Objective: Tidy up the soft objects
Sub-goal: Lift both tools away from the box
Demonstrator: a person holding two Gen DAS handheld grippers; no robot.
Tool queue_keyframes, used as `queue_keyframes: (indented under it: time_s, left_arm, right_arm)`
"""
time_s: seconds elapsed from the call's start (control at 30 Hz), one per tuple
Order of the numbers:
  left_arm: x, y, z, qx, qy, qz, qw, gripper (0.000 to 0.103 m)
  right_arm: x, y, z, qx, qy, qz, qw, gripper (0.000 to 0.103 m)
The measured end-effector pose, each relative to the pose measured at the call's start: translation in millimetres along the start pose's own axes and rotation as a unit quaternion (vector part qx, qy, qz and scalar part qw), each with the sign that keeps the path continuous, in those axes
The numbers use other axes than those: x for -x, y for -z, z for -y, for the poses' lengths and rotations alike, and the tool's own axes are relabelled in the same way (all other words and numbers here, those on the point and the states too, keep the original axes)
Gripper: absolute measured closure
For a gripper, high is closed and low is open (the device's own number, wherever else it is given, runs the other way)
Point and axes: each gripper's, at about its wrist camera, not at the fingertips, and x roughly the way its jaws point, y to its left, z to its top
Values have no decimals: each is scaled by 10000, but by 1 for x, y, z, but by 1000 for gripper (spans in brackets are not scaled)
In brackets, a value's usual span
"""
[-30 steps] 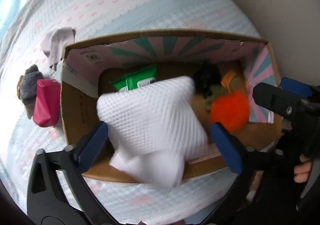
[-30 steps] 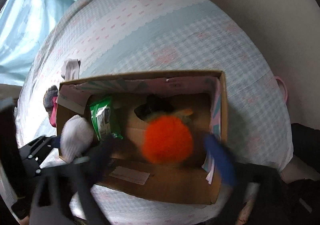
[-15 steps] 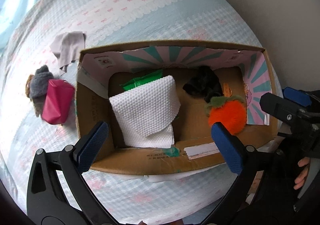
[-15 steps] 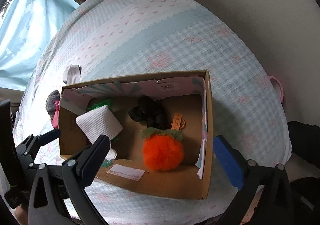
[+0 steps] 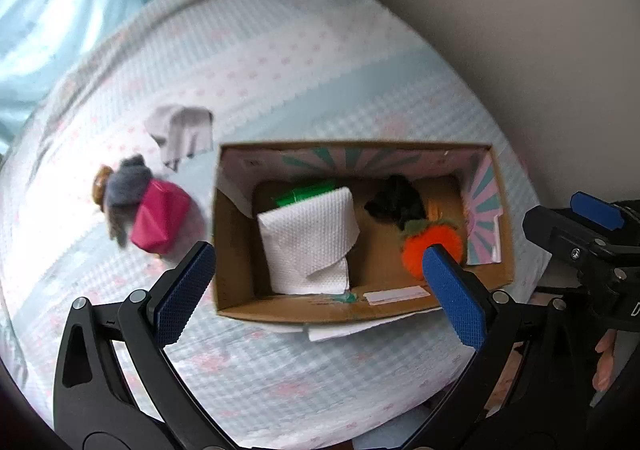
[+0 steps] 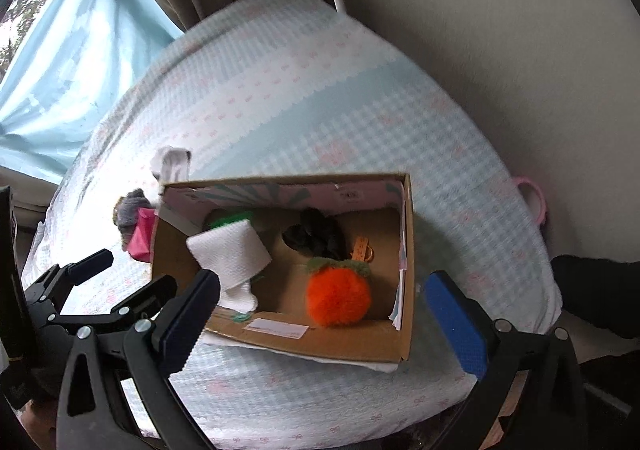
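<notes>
Tools (image 5: 320,286) (image 6: 324,310) spread wide, empty, above box (image 5: 240,250) near rim.

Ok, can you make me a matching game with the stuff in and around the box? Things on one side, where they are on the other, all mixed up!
Things:
1. white towel
2. orange fluffy toy
3. pink pouch
4. black fabric

Places:
A. outside the cardboard box, on the bed cover, touching a grey fuzzy thing
B. inside the box, on top of a green packet
C. inside the box, near its back wall, just behind the orange toy
D. inside the box, toward its right end, near the front

Pairs: 1-B, 2-D, 3-A, 4-C
</notes>
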Motion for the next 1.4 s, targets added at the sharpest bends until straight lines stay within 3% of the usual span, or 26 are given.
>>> queue_keyframes:
  time_s: [0.43, 0.77, 1.07, 1.4]
  left_arm:
    - [144, 37, -70, 25, -21, 1274, 9918, 1]
    - [217, 91, -157, 134, -142, 1970, 9802, 1]
    - [234, 125, -240, 207, -104, 2102, 9774, 1]
    - [205, 121, -297, -301, -1, 1823, 9828, 1]
  right_arm:
    - [128, 38, -82, 417, 312, 1354, 9894, 0]
    - [176, 85, -157, 482, 294, 2038, 9774, 0]
    - [171, 112, -225, 344, 296, 2328, 9715, 0]
    - [130, 115, -291, -94, 151, 2088, 9778, 0]
